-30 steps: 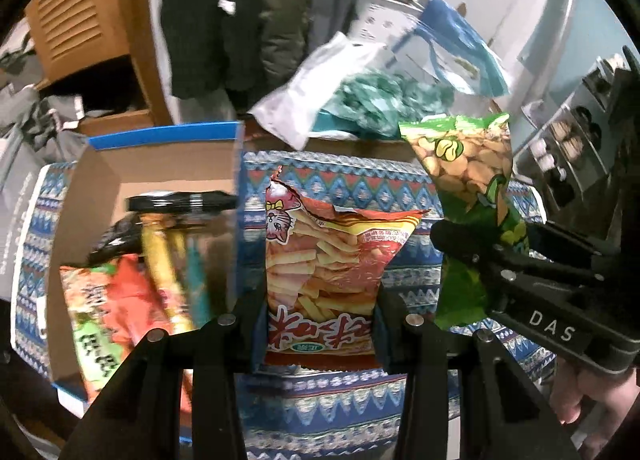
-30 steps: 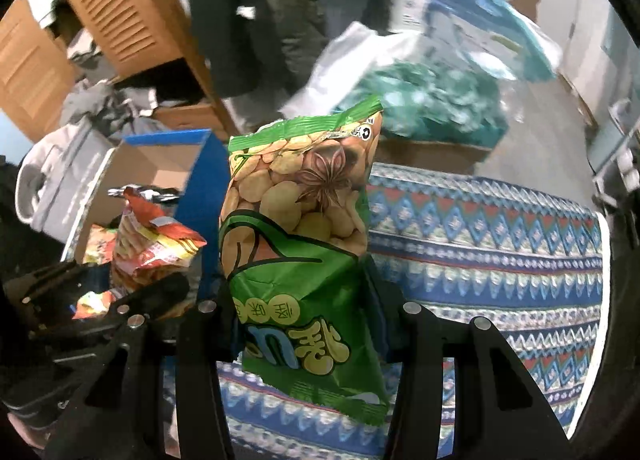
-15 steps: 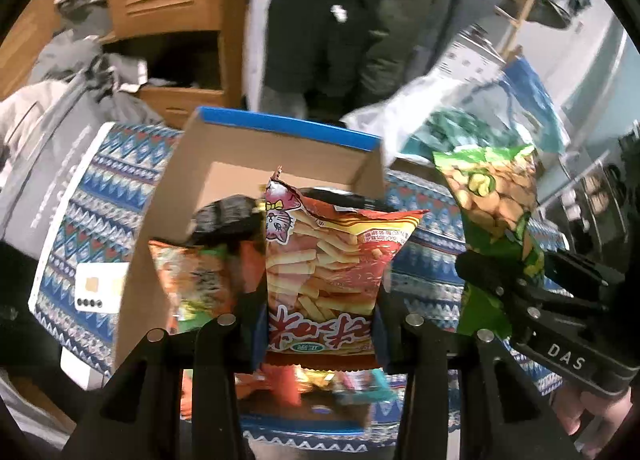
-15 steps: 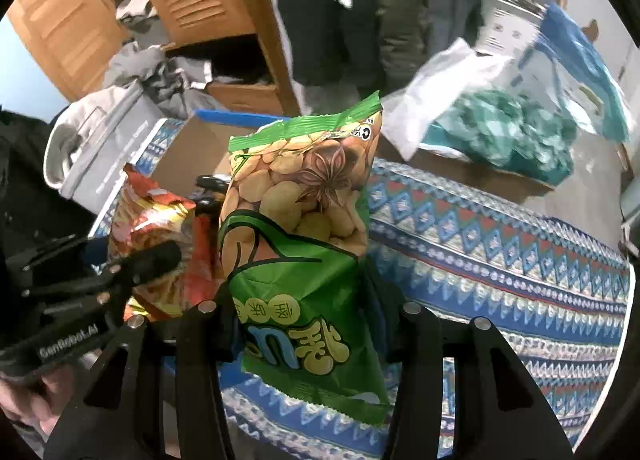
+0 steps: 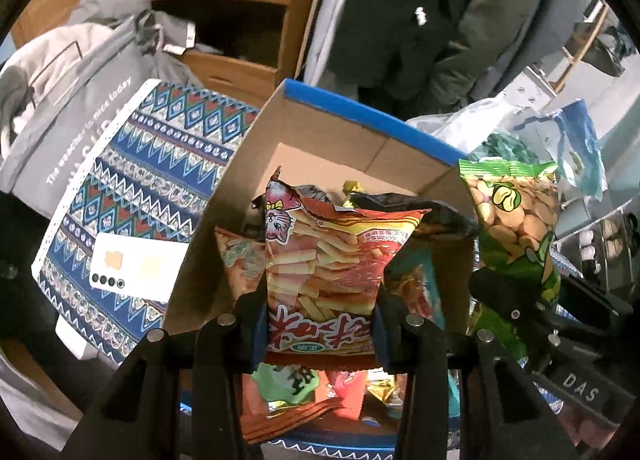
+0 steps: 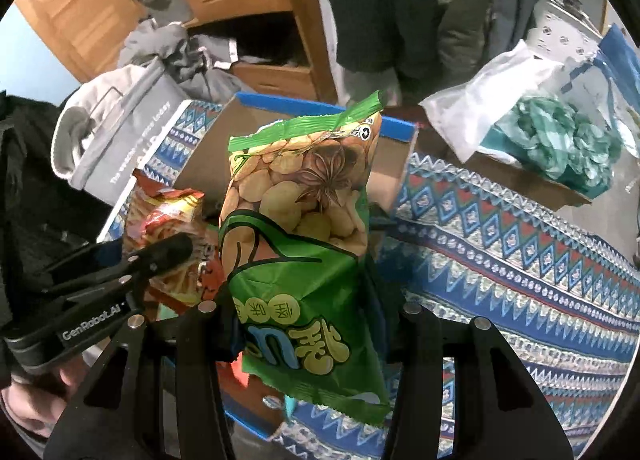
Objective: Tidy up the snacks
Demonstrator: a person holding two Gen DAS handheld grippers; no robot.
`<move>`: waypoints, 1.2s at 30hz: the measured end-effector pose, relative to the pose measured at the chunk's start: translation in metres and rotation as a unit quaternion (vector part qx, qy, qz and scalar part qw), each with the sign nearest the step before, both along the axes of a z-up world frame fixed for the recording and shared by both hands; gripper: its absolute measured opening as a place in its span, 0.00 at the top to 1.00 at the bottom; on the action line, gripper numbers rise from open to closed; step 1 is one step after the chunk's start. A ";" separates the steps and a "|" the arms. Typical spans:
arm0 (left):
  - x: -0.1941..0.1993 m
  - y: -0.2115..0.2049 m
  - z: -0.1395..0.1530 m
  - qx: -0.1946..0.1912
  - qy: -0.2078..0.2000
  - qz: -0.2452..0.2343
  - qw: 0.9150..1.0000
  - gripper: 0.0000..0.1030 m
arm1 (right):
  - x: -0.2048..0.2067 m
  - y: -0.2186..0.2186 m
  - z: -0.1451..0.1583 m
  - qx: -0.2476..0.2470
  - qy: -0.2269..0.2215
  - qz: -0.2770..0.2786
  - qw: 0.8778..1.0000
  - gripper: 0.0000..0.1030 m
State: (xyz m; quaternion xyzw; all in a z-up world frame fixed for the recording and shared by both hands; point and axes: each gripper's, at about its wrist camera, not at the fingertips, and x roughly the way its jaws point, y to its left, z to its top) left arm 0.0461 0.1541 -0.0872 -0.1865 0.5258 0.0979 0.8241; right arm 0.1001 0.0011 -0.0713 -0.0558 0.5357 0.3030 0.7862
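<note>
My left gripper [image 5: 320,324] is shut on a red snack bag with a cat picture [image 5: 328,260] and holds it upright over the open cardboard box with a blue rim [image 5: 320,148]. Several snack packets [image 5: 288,384] lie in the box. My right gripper [image 6: 308,324] is shut on a green bean snack bag [image 6: 300,220], held upright above the box's right side. The green bag [image 5: 516,220] and right gripper also show at the right of the left wrist view. The red bag [image 6: 168,228] and left gripper show at the left of the right wrist view.
The box stands on a blue patterned tablecloth [image 6: 520,244]. A white phone [image 5: 136,268] lies on the cloth left of the box. A grey bag [image 5: 68,100] sits further left. Plastic bags with green contents [image 6: 560,140] lie beyond the table at the right.
Both grippers have moved left with their bags. The red bag now hangs over the box's middle, and the green bag has come over the box's right side.
</note>
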 end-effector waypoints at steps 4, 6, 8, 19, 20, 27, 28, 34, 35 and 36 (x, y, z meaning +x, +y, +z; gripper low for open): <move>0.001 0.005 -0.005 -0.007 0.006 0.004 1.000 0.59 | -0.003 0.014 -0.005 -0.005 0.001 0.007 1.000 0.54; 0.001 0.007 -0.006 -0.008 0.005 0.007 1.000 0.59 | -0.003 0.019 -0.006 -0.004 0.002 0.011 1.000 0.53; 0.000 0.009 -0.005 -0.009 0.001 0.008 1.000 0.59 | -0.004 0.022 -0.006 0.000 0.002 0.014 1.000 0.52; -0.019 0.020 0.016 -0.007 -0.021 0.032 0.999 0.36 | -0.005 0.014 0.012 0.016 -0.018 0.004 1.000 0.40; -0.021 0.019 0.018 -0.005 -0.023 0.033 0.999 0.36 | -0.006 0.012 0.013 0.018 -0.018 0.003 1.000 0.40; -0.034 0.012 0.041 0.007 -0.044 0.027 0.999 0.29 | -0.014 -0.002 0.029 0.027 -0.032 -0.006 0.999 0.32; -0.036 0.010 0.046 0.012 -0.048 0.025 0.998 0.29 | -0.016 -0.005 0.032 0.027 -0.036 -0.007 0.999 0.31; -0.047 0.004 0.065 0.025 -0.069 0.022 0.997 0.22 | -0.025 -0.019 0.048 0.030 -0.057 -0.013 0.998 0.28; -0.049 0.002 0.068 0.031 -0.072 0.021 0.997 0.21 | -0.027 -0.022 0.051 0.030 -0.063 -0.014 0.997 0.27; -0.050 0.000 0.070 0.034 -0.073 0.020 0.997 0.20 | -0.028 -0.024 0.052 0.030 -0.066 -0.015 0.997 0.27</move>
